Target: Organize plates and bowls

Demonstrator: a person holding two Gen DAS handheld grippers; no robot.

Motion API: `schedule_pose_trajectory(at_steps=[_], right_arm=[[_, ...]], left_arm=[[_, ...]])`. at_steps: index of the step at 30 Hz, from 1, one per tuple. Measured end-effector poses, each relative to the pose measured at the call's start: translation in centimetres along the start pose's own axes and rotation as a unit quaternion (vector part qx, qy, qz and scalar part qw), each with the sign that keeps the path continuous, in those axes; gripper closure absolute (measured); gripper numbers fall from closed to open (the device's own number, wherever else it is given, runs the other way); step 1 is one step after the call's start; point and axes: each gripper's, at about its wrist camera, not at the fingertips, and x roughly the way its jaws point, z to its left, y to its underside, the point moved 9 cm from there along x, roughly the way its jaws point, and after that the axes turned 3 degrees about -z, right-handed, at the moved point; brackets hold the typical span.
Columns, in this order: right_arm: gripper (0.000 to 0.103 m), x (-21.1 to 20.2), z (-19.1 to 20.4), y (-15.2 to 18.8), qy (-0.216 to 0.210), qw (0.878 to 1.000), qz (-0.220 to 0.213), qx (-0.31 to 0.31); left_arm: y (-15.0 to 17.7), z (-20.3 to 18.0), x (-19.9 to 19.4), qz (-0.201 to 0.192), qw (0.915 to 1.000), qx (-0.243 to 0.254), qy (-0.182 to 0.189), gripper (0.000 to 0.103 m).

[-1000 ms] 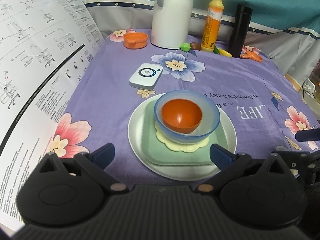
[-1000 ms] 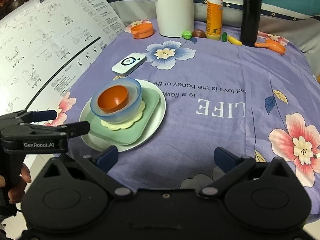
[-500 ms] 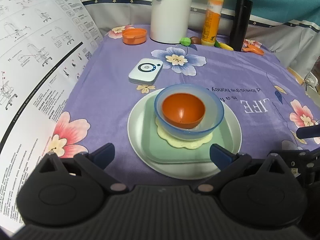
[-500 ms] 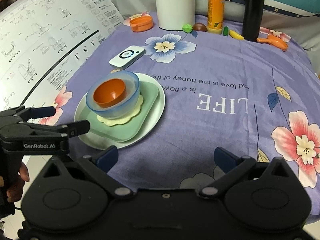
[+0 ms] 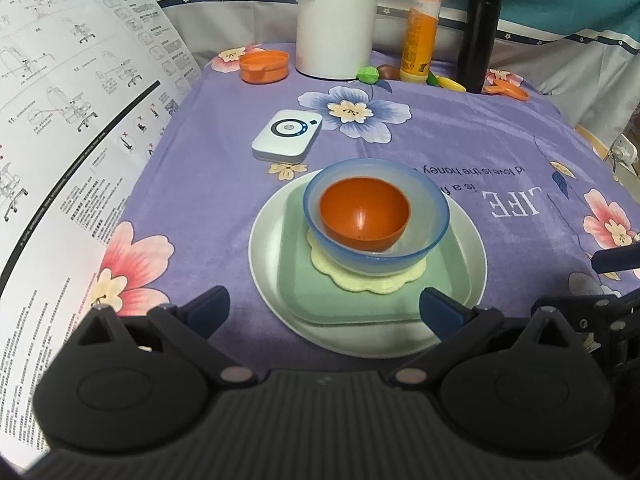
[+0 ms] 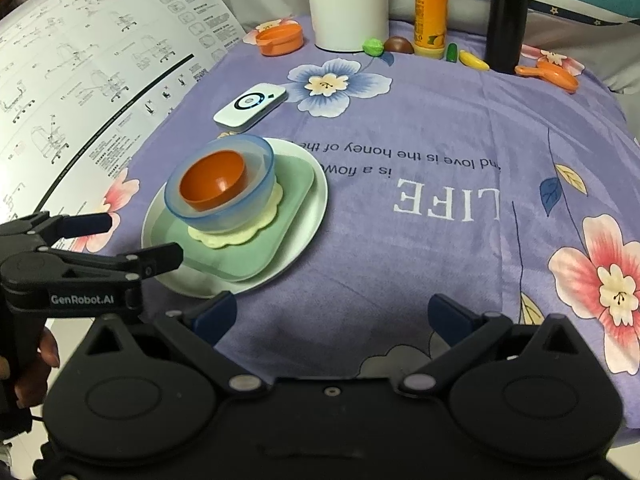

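A stack stands on the purple flowered cloth: a round white plate (image 5: 264,264) (image 6: 312,216), a square pale green plate (image 5: 304,292) (image 6: 296,188), a scalloped cream saucer (image 5: 360,284) (image 6: 240,236), a translucent blue bowl (image 5: 432,208) (image 6: 256,196), and an orange bowl (image 5: 364,212) (image 6: 212,180) inside it. My left gripper (image 5: 324,308) (image 6: 136,240) is open just in front of the stack, holding nothing. My right gripper (image 6: 332,316) is open over bare cloth to the right of the stack, its finger (image 5: 616,258) showing at the left wrist view's right edge.
A white remote-like device (image 5: 287,134) (image 6: 251,107) lies behind the stack. Along the far edge stand a white jug (image 5: 336,20), an orange bottle (image 5: 420,24), a black flask (image 5: 480,36), an orange lid (image 5: 264,66), small toy foods (image 6: 468,60) and an orange scoop (image 6: 548,74). A printed instruction sheet (image 5: 60,120) hangs at the left.
Both grippers have drawn back slightly from the stack, so it sits a little farther away. Nothing on the table moved; both stay open.
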Motion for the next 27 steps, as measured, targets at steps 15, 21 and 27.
schedule_pose_trajectory(at_steps=[15, 21, 27], right_arm=[[0.0, 0.5, -0.1, 0.1, -0.001, 1.0, 0.004, 0.002], [0.0, 0.3, 0.1, 0.1, 0.001, 1.0, 0.0, 0.001], [0.0, -0.1, 0.1, 0.0, 0.004, 1.0, -0.005, 0.003]], left_arm=[[0.1, -0.1, 0.3, 0.004, 1.0, 0.004, 0.004, 0.0], [0.0, -0.2, -0.2, 0.001, 1.0, 0.01, 0.001, 0.0], [-0.2, -0.4, -0.7, -0.002, 0.9998, 0.02, -0.003, 0.0]])
